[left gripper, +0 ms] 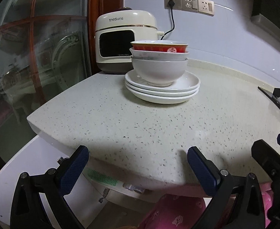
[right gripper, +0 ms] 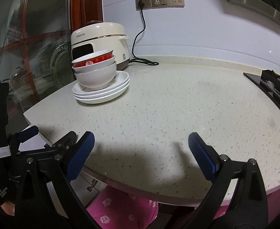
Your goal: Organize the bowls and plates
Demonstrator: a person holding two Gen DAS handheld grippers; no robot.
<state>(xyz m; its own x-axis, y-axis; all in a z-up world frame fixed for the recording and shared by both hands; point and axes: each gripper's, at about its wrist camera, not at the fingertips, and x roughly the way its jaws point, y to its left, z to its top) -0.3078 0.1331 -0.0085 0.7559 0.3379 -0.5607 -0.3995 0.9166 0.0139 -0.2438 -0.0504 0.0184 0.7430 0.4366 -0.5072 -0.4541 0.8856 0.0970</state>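
Speckled stone counter: nested round bowls, plates.

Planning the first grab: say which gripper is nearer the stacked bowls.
Left, slightly. The left gripper faces the stacked bowls almost head-on; the right gripper sits further right, bowls off to its left.

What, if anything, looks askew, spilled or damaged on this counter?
Only the bowl stack: it sits off-centre on the three plates, toward their left edge, with the red bowl slightly tilted. Nothing looks spilled or broken.
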